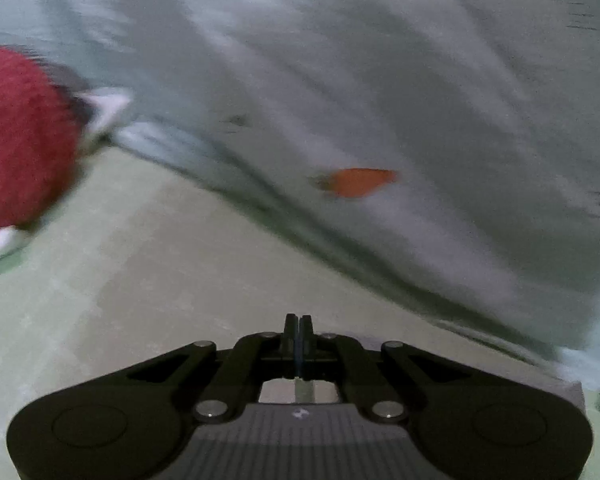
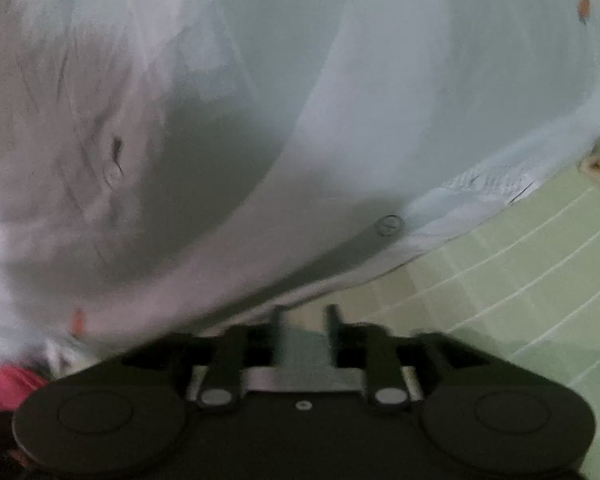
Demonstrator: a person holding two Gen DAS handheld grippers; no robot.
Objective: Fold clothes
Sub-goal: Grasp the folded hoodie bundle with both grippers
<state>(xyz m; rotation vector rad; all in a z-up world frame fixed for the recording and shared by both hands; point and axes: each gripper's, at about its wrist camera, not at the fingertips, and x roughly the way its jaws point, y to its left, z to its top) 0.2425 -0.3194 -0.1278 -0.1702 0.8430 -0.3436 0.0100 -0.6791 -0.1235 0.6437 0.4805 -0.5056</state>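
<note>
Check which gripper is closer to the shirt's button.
Right. The right gripper sits open at the hem of the pale blue shirt, just below the button. The left gripper is shut over bare table, short of the shirt; no button shows there.

Legible text: none in either view.
Label [image 2: 490, 184]: white tag sewn at the hem of the garment [image 2: 340, 100]; its print is blurred and unreadable.
Button [image 2: 388, 225]: faint embossed marks, too small to read.
</note>
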